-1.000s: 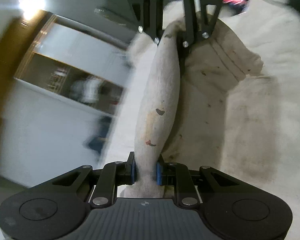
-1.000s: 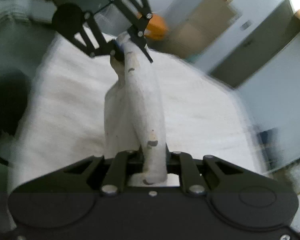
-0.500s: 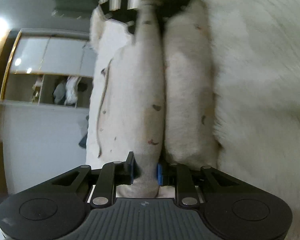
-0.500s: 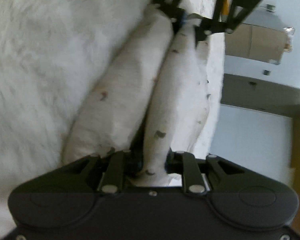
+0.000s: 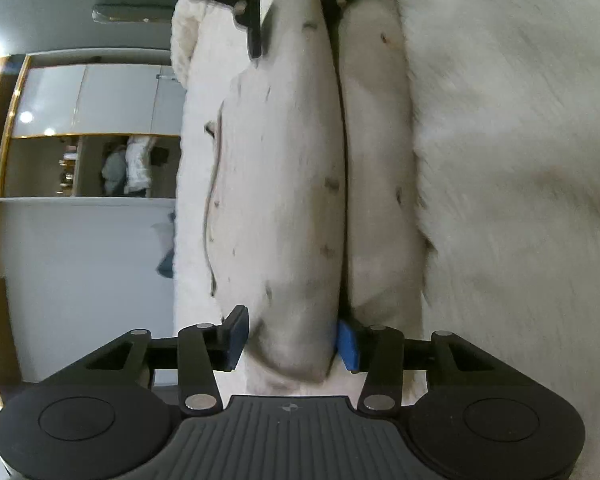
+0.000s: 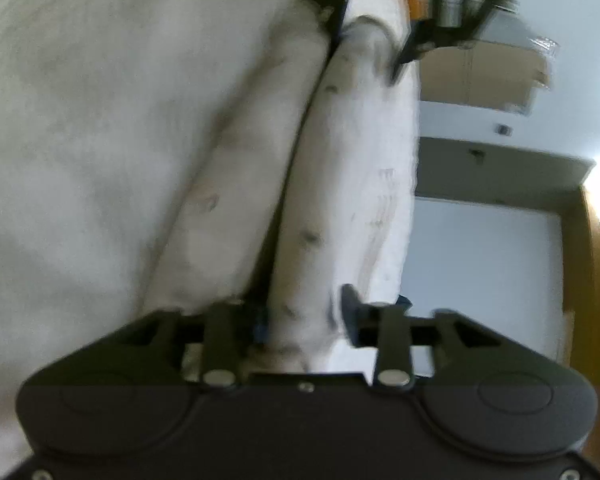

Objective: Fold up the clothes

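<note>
One garment (image 5: 288,168), pale speckled cloth, doubled over on the white fleecy bed cover (image 5: 520,160). Soft, light, limp; best taken at the folded edge's ends. Left gripper (image 5: 292,338) and right gripper (image 6: 304,312) both opening, cloth between their jaws.

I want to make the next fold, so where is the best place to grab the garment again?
Probably the thick folded edge of the garment, at its two ends. It lies as a raised ridge on the fuzzy blanket, so come in level along it, one finger above the edge and one below. Both grippers, left and right, are opening there now.
</note>
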A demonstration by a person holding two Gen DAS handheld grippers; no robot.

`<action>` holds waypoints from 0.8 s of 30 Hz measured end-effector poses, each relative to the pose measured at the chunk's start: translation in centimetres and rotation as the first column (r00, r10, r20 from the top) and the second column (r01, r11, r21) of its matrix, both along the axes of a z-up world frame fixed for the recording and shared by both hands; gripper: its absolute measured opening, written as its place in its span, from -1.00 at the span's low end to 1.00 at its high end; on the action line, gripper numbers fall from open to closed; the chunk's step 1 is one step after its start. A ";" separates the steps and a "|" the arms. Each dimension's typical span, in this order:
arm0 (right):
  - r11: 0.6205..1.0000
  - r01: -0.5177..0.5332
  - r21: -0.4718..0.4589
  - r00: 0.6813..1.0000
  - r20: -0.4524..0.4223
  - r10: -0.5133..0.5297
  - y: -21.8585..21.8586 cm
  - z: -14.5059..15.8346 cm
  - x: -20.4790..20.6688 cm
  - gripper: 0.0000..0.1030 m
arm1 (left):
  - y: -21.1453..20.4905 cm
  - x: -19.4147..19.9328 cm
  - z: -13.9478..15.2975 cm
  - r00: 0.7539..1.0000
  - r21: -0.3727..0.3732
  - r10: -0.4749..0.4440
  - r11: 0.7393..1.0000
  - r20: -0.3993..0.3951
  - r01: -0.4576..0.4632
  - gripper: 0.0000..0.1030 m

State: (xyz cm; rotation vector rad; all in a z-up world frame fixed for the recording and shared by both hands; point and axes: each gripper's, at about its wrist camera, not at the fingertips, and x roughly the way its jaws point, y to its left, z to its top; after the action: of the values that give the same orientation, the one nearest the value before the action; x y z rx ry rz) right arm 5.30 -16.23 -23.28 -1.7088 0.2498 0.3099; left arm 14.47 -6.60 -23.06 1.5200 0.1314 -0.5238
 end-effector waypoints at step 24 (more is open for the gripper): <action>0.032 0.607 0.794 0.782 -0.590 -0.198 -6.8 10.0 6.9 0.04 | 3.3 15.4 6.4 0.492 -0.514 -0.151 0.227 -0.858 -0.827 -0.92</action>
State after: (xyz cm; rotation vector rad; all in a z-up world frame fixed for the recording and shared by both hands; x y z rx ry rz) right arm 12.18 -23.02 -13.32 -0.1347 0.6306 0.2068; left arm 29.83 -3.29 -16.68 -0.1334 0.7970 -0.6298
